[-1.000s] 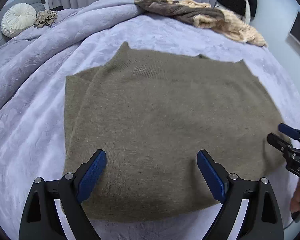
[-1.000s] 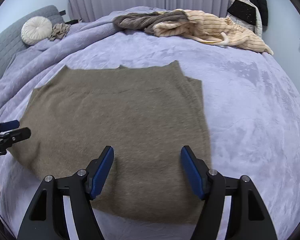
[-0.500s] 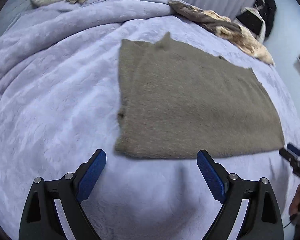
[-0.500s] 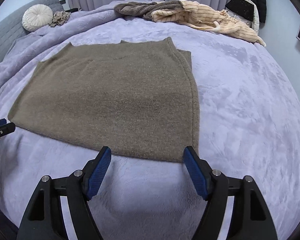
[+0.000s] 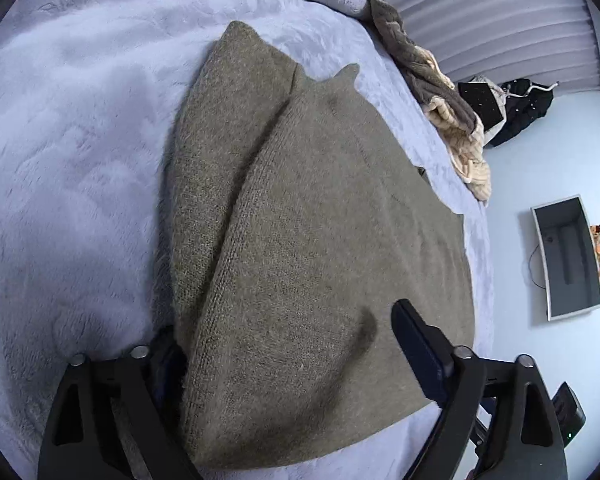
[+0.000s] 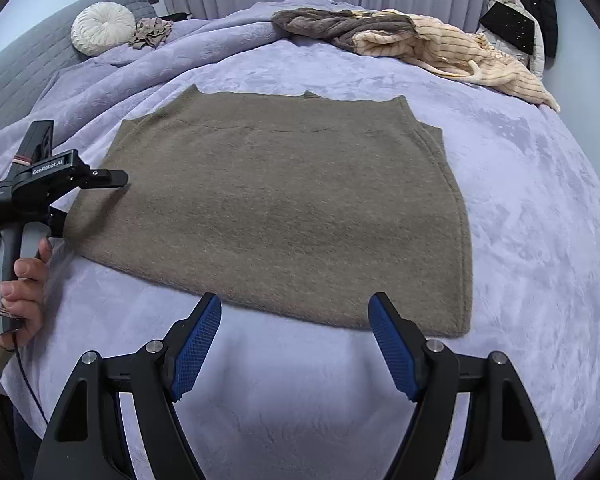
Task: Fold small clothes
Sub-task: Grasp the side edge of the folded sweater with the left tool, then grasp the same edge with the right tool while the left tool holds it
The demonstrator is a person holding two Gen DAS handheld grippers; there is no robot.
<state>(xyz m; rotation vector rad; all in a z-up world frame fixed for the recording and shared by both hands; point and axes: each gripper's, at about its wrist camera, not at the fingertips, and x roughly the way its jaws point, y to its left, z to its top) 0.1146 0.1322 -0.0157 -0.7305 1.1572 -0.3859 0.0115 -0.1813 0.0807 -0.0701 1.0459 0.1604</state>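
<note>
My black left gripper (image 5: 288,356), jaws just closing, straddles cloth at my nine o'clock; my blue-padded right gripper (image 6: 296,344) hangs agape, nothing between.

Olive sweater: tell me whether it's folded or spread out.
Partly folded. The sweater lies flat on the blanket, with a second layer showing along its right edge and no sleeves sticking out, so the sleeves appear tucked in.

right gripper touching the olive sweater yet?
Apart. The right wrist view shows the right gripper open over bare lilac blanket, with a strip of blanket between its blue pads and the near hem of the olive sweater.
</note>
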